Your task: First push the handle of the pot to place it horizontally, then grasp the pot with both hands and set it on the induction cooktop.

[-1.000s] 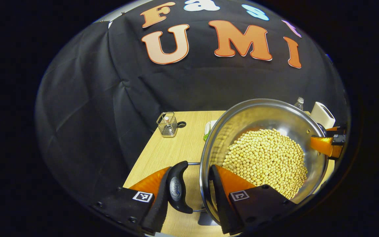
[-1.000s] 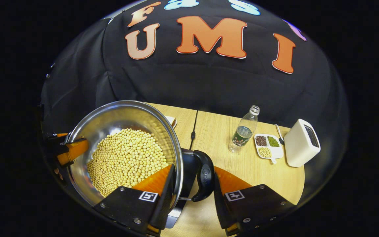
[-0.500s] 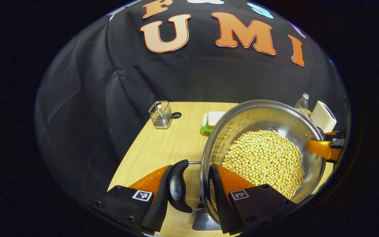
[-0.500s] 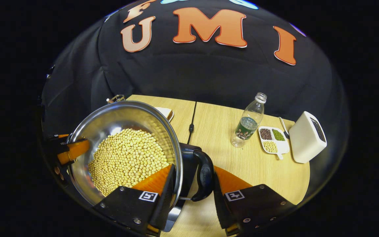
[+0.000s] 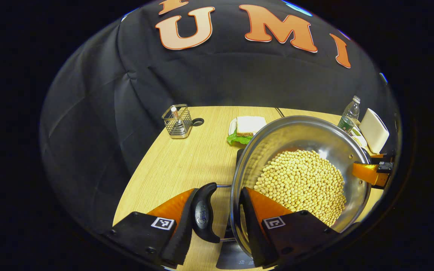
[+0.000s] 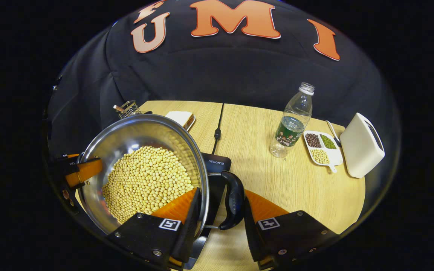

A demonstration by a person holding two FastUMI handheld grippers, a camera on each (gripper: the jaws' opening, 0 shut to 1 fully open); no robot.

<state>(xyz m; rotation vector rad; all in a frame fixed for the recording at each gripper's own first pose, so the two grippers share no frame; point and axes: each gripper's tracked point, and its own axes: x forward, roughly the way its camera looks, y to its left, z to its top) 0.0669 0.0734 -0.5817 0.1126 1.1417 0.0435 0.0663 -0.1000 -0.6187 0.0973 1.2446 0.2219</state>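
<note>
1. The pot [image 6: 141, 169], full of beans [image 6: 147, 182], hangs over the induction cooktop [image 6: 215, 177]
2. The left gripper [image 5: 217, 214] pinches the pot's handle [image 5: 202, 212] at 9 o'clock; the right gripper [image 6: 219, 210] pinches the other handle [image 6: 233, 199] at 3 o'clock
3. Risk: uneven lowering tilts the pot, so beans spill toward the bottle [image 6: 292, 122]

Induction cooktop [image 6: 217, 165] mostly hidden beneath pot [image 6: 126, 135].

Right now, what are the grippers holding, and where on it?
Both hold the pot of beans: left gripper spans its left handle and rim, right gripper its right handle and rim.
</note>
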